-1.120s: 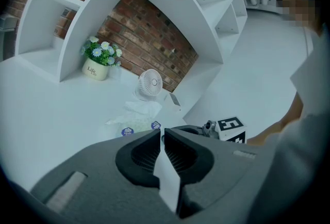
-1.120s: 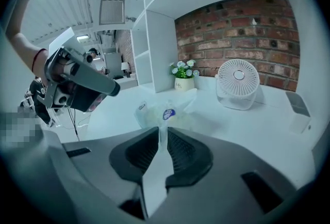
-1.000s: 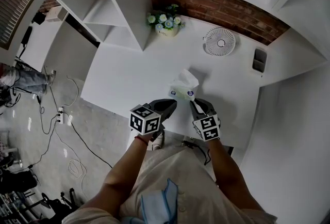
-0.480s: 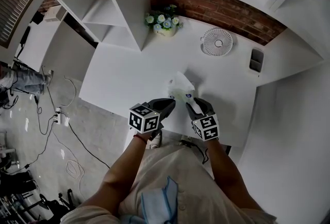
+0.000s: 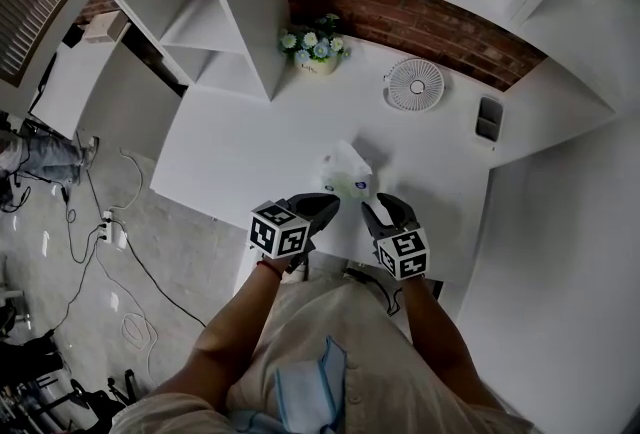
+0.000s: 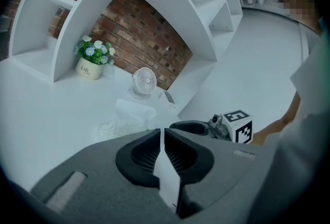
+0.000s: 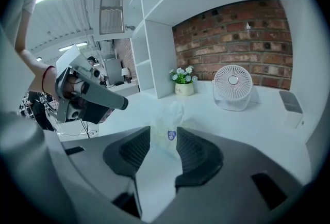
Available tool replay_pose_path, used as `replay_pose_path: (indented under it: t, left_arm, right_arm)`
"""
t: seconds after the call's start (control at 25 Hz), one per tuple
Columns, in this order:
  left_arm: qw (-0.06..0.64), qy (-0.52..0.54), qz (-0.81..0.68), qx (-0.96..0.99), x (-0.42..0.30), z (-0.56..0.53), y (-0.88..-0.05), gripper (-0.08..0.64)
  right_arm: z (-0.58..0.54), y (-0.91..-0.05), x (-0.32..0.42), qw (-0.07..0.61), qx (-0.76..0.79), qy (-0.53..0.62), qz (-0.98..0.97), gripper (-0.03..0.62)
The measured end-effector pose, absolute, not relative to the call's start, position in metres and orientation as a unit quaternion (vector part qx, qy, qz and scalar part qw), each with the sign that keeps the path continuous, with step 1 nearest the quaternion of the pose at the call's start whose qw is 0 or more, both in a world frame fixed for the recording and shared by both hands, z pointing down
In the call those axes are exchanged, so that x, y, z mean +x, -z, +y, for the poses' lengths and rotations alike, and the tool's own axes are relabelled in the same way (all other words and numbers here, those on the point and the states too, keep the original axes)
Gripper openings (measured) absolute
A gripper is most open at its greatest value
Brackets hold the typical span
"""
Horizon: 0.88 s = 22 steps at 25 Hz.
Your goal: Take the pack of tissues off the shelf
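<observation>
The pack of tissues [image 5: 349, 172] is a soft white pack with a blue mark and a tissue sticking up. It lies on the white table [image 5: 230, 152], just beyond both grippers. My right gripper [image 5: 378, 211] is open right behind it. In the right gripper view the pack [image 7: 166, 124] shows through the gap of the right gripper [image 7: 163, 134], and the pads do not touch it. My left gripper [image 5: 330, 206] is shut and empty, to the left of the pack. The left gripper view has the pack [image 6: 126, 118] ahead of the left gripper [image 6: 161, 132].
A white shelf unit [image 5: 235, 12] stands at the back left against a brick wall. A pot of flowers [image 5: 315, 47], a small white fan [image 5: 414, 83] and a small grey box [image 5: 487, 118] stand along the back of the table. The table's near edge is under my grippers.
The right gripper's jaws have spread apart and now stand off the pack, which rests on the table. The left gripper has stayed shut in place.
</observation>
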<state>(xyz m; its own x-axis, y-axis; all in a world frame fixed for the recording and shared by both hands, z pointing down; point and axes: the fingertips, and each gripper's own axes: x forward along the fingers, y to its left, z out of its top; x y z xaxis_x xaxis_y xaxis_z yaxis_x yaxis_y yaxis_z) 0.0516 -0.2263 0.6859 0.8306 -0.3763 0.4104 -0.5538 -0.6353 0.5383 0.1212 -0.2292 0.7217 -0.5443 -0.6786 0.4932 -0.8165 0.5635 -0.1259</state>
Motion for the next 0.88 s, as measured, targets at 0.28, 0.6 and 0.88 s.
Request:
replay_pose_path:
  t: [0.28, 0.6, 0.88]
  left_arm:
    - [0.331, -0.132, -0.253, 0.899, 0.049, -0.219, -0.678, 0.031]
    - [0.319, -0.126, -0.238, 0.909, 0.051, -0.205, -0.66, 0.031]
    - [0.303, -0.113, -0.223, 0.92, 0.054, -0.191, -0.639, 0.031]
  right_arm:
    - [-0.218, -0.704, 0.117, 0.185, 0.436, -0.17, -0.864, 0.158]
    - [-0.207, -0.669, 0.111, 0.156, 0.435, -0.159, -0.872, 0.146]
    - [-0.198, -0.633, 0.107, 0.133, 0.433, -0.14, -0.88, 0.064]
